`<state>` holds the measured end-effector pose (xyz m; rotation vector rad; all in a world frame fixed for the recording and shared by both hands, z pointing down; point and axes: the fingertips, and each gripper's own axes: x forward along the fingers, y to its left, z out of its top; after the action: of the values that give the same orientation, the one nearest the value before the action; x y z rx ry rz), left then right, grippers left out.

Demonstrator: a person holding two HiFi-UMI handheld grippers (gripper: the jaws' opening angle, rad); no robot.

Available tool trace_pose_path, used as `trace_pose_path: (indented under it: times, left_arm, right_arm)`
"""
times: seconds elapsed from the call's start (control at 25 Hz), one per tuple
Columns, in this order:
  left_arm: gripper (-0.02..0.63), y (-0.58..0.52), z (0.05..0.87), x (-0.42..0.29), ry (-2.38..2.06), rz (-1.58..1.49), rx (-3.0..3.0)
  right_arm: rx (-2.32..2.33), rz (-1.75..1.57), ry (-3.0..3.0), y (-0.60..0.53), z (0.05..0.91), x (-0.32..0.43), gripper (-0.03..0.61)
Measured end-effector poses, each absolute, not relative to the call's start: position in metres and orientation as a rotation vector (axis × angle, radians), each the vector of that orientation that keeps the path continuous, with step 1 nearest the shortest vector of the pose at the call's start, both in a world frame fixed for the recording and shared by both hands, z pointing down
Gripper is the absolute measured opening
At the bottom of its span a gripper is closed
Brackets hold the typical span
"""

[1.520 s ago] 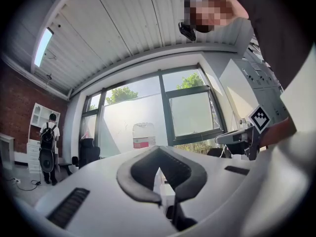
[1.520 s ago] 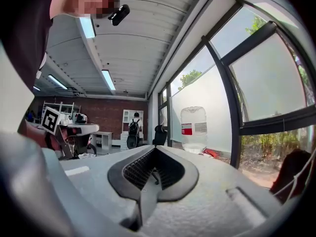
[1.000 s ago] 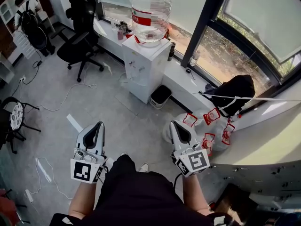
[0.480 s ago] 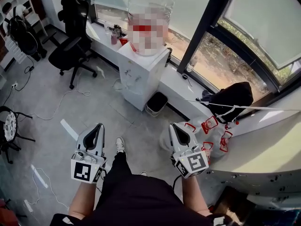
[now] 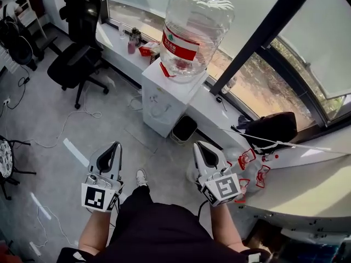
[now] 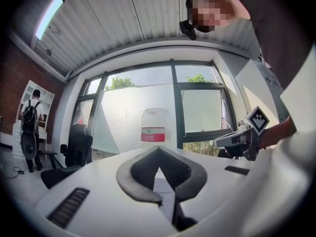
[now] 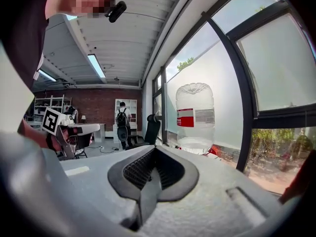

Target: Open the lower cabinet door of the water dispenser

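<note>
I hold my left gripper (image 5: 115, 145) and right gripper (image 5: 197, 144) pinched shut, empty. The jug (image 5: 193, 32) atop the water dispenser (image 5: 164, 100) holds little water.

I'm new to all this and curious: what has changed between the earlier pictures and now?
The person has walked closer to the water dispenser: it and its bottle look bigger and nearer in the head view. Nothing was taken hold of or let go. The left gripper and right gripper stay shut and empty, held out in front, and the water dispenser remains untouched.
</note>
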<state>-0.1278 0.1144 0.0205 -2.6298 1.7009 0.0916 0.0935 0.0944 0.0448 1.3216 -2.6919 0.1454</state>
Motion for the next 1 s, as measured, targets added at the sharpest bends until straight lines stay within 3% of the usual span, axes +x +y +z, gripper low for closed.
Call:
trace_pose_path:
  times: [0.32, 1.0]
  left_arm:
    - [0.006, 0.035, 0.028, -0.157, 1.614, 0.121, -2.699]
    - [0.006, -0.016, 0.01, -0.098, 1.531, 0.144, -2.74]
  right_arm:
    - [1.347, 0.157, -2.649, 0.044, 0.032, 0.051, 0.005]
    - [1.446, 0.14, -2.63, -0.004, 0.03, 0.112, 0.005]
